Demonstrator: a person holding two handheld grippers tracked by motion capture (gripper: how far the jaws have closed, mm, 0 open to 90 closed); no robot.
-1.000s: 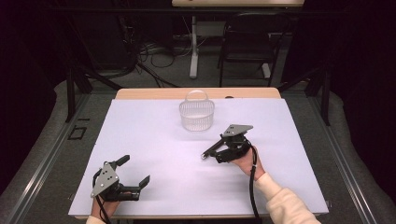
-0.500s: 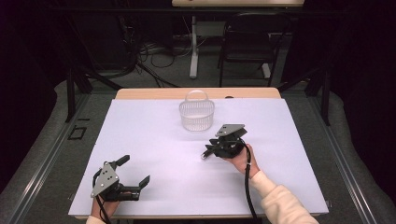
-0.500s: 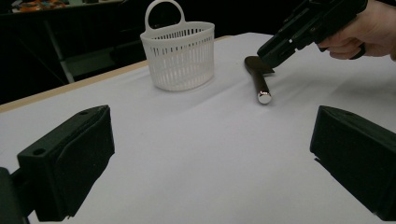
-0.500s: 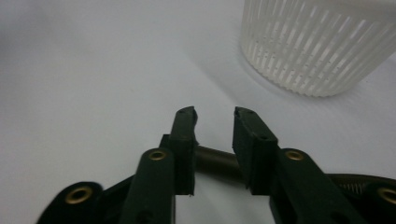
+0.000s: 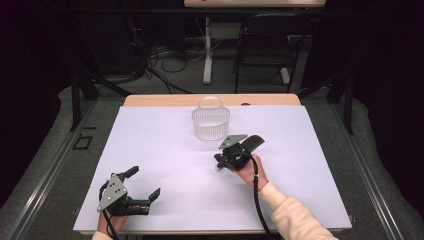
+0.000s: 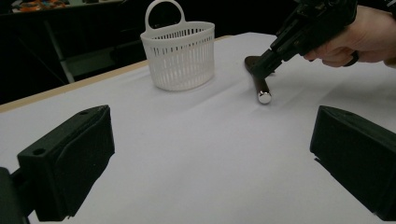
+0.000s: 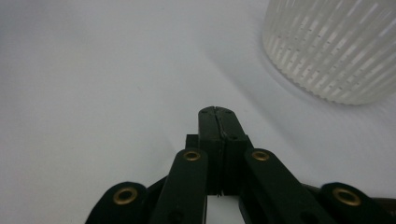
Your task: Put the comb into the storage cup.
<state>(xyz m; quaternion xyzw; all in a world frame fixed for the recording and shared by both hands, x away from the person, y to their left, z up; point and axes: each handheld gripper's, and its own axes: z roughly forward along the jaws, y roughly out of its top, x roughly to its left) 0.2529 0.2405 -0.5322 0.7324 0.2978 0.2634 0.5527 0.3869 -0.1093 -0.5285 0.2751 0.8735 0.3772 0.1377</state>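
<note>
Since a second ago, the right tool (image 7: 217,114) has shifted a little to the left over the worktop (image 5: 150,140), and its jaws have just been closing. Now they are pressed fully together, and the right gripper view shows nothing between the pads. The left tool (image 5: 144,182) rests at the near left edge with its jaws wide apart and empty.

In the left gripper view, a dark rod (image 6: 260,88) with a shiny metal end lies flat on the worktop. It is just in front of the white basket (image 5: 210,122), and the tips of the right tool are at its far end. I cannot tell if they touch it.

The risk, I think, is that the jaws have closed beside or above the rod and not around it. If the hand (image 5: 250,170) lifts now, the rod may stay behind. If the closed tips push on it, the round rod could roll away, or be pushed against the light basket and move it.
</note>
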